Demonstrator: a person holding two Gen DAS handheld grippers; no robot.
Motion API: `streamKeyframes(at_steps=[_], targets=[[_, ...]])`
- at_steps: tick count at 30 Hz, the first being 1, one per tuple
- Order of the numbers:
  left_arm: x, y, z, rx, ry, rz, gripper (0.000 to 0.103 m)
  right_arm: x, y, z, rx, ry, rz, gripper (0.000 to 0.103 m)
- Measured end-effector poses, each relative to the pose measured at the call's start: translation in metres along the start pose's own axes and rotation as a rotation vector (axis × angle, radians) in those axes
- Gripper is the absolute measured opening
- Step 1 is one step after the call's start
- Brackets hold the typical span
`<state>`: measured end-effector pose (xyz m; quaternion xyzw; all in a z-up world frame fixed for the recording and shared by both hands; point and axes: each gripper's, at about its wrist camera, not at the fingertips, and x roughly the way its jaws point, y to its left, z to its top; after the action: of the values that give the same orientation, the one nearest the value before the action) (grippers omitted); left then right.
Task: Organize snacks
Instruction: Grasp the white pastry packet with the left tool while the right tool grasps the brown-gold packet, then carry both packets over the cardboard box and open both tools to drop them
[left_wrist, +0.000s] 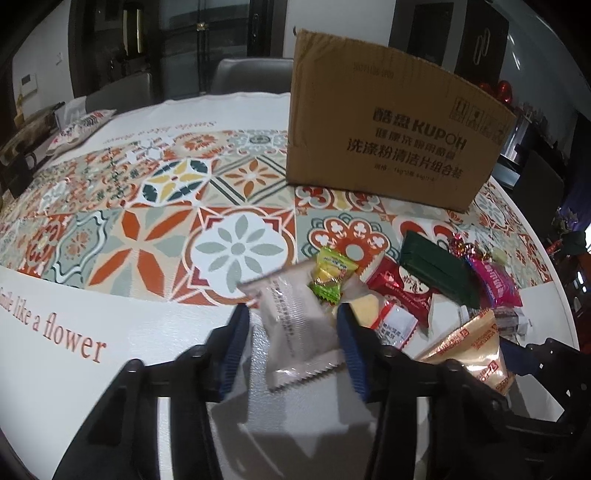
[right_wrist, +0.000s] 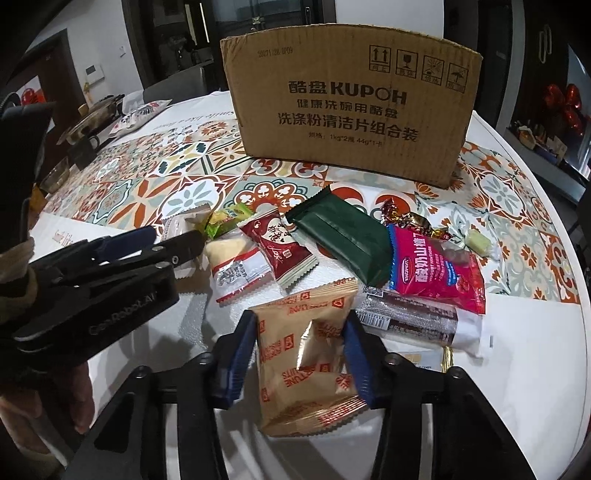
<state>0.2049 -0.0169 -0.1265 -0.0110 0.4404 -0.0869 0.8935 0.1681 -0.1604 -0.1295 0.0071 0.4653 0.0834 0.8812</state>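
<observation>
A pile of wrapped snacks lies on the patterned tablecloth in front of a cardboard box (right_wrist: 351, 107), which also shows in the left wrist view (left_wrist: 391, 122). My left gripper (left_wrist: 291, 314) has its fingers on both sides of a grey-white snack packet (left_wrist: 295, 325), with a green candy (left_wrist: 327, 275) just beyond. My right gripper (right_wrist: 301, 325) is shut on a tan biscuit packet (right_wrist: 306, 365). Farther off lie a red packet (right_wrist: 280, 247), a dark green packet (right_wrist: 340, 236) and a pink packet (right_wrist: 436, 269).
The left gripper's body (right_wrist: 92, 280) shows at the left of the right wrist view. A clear-wrapped dark bar (right_wrist: 417, 321) lies to the right of the tan packet. Pots and a patterned bag (right_wrist: 136, 114) stand at the table's far left. The table edge curves at the right.
</observation>
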Motion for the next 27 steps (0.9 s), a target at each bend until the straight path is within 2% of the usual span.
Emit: streamKeyframes(at_steps=[6,16,27], targets=[[-0.002,0.000,-0.004,0.019,0.004,-0.011,0.033,-0.002,0.001,0.000,-0.003,-0.012,-0.004,0.041],[-0.030,-0.004,-0.010,0.043,-0.023,-0.044,0.032,-0.015,0.004,-0.002,-0.017,-0.062,-0.003,0.038],[-0.077,-0.018,0.002,0.091,-0.119,-0.064,0.032,-0.051,0.000,0.006,-0.011,-0.148,0.006,0.038]])
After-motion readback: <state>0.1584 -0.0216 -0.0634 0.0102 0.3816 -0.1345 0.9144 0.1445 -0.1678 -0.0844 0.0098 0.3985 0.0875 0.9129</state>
